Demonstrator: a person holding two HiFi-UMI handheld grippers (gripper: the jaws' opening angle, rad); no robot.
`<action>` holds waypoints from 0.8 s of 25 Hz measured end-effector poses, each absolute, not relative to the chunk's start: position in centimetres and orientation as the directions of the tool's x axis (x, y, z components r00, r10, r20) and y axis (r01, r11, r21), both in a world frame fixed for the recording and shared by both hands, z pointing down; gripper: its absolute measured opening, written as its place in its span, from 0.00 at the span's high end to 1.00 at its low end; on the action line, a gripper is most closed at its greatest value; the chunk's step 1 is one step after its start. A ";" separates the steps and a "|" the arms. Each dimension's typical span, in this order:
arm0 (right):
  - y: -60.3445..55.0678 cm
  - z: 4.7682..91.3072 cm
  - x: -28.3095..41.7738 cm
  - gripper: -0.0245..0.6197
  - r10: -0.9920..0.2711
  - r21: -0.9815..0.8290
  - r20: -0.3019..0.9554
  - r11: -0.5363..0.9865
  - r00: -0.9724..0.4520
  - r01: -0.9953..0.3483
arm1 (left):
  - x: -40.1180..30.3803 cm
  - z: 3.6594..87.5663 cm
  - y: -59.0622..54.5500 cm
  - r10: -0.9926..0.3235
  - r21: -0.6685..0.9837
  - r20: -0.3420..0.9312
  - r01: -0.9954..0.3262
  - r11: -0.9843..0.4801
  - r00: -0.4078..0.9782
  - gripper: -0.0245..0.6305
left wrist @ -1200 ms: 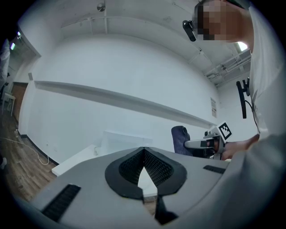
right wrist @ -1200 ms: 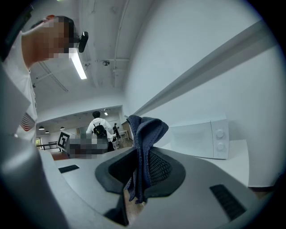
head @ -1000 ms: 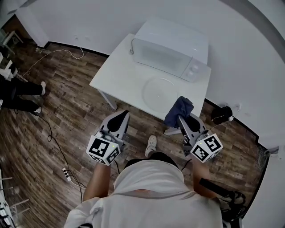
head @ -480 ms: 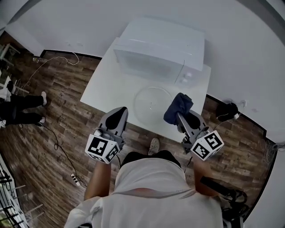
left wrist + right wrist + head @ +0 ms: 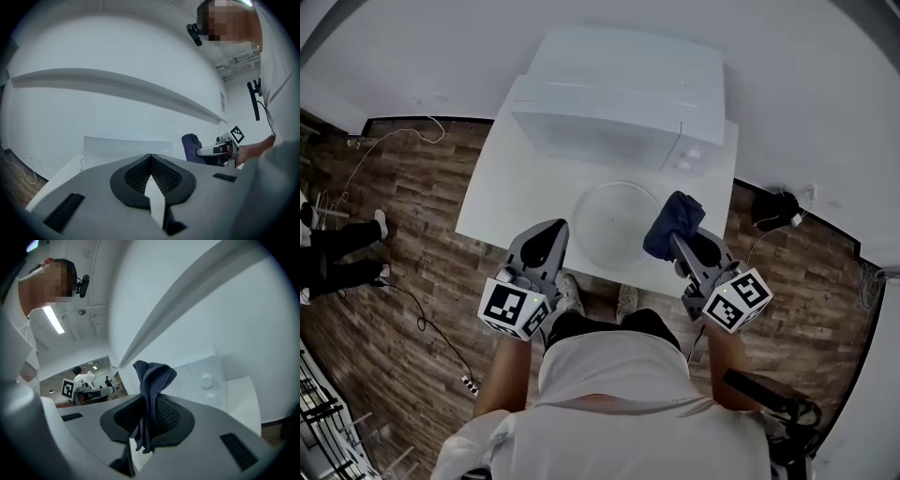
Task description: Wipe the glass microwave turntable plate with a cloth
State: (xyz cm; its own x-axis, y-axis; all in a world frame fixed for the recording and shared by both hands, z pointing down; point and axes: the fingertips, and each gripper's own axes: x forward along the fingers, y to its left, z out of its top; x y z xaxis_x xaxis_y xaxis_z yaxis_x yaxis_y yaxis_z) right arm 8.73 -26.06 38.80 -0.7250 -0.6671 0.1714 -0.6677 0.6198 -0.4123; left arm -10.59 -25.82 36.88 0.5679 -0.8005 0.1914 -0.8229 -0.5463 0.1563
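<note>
Right gripper (image 5: 149,425) clamped on the blue cloth (image 5: 673,221); left gripper (image 5: 149,161) jaws together, empty. Glass plate (image 5: 617,222) lies on the table (image 5: 511,192) before the microwave (image 5: 609,112). Suggest lowering cloth flat, light pressure, circular passes, left steadying rim.

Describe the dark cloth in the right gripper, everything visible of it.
The cloth is dark blue, soft-looking fabric, bunched into upright folds. The right hand-held gripper has its jaws shut on it: a crumpled head sticks out past the jaws and a short tail hangs on the near side. In the head view it shows beside the right rim of the glass plate on the white table; whether it touches either cannot be told.
</note>
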 end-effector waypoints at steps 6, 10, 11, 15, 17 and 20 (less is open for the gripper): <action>-27.4 40.8 5.1 0.87 -0.684 -0.448 0.218 0.563 -0.696 -0.694 | -13.3 39.7 -28.8 -0.757 0.226 0.198 -0.781 -0.583 0.623 0.95; -28.9 41.6 2.1 0.87 -0.670 -0.445 0.228 0.573 -0.706 -0.688 | -15.2 41.1 -29.3 -0.744 0.224 0.215 -0.773 -0.593 0.633 0.95; -29.3 41.9 1.4 0.87 -0.661 -0.446 0.233 0.579 -0.713 -0.683 | -15.6 41.3 -29.3 -0.744 0.227 0.217 -0.774 -0.591 0.632 0.95; -30.8 44.2 -1.1 0.87 -0.607 -0.467 0.282 0.590 -0.743 -0.659 | -16.4 42.6 -29.4 -0.749 0.240 0.228 -0.782 -0.576 0.622 0.95; -31.4 45.7 -2.4 0.87 -0.574 -0.483 0.313 0.590 -0.757 -0.647 | -16.6 43.2 -29.2 -0.751 0.235 0.238 -0.786 -0.572 0.616 0.95; -32.4 48.3 -4.3 0.87 -0.527 -0.493 0.356 0.595 -0.772 -0.634 | -17.1 44.2 -28.8 -0.757 0.242 0.252 -0.797 -0.554 0.603 0.95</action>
